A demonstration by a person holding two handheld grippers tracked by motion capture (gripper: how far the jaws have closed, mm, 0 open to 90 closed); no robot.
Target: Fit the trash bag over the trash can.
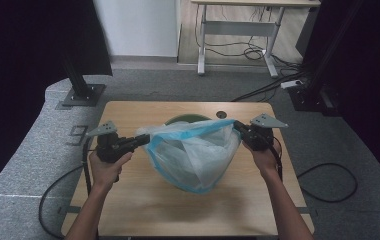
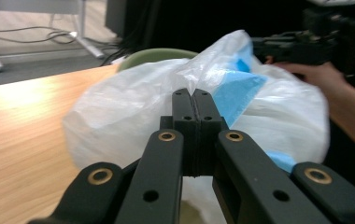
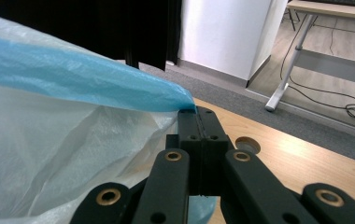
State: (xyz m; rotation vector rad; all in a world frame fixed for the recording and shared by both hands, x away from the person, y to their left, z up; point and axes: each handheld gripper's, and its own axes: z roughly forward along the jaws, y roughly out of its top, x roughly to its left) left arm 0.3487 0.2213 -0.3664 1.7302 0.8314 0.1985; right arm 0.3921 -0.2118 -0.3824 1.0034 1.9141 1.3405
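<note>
Bag: a clear plastic bag (image 1: pixel 193 152) with a blue rim band, over the middle of the tabletop (image 1: pixel 143 200), draped on a green bowl (image 1: pixel 180 119).
Long axis: the blue rim runs across the tabletop, from my left side to my right side, pulled fairly taut; the mouth faces up and toward me.
My left gripper (image 1: pixel 143 140): jaws pressed together at the bag's left edge; in the left gripper view (image 2: pixel 196 100) the film lies right against the tips, but I cannot tell for sure that a fold is caught between them.
My right gripper (image 1: pixel 238 127): jaws pinching the blue band at the bag's right corner; in the right gripper view (image 3: pixel 198 114) the band runs straight into the closed tips.
Hidden: most of the bowl is covered by the bag; what lies inside the bag is too hazy through the film to make out.
</note>
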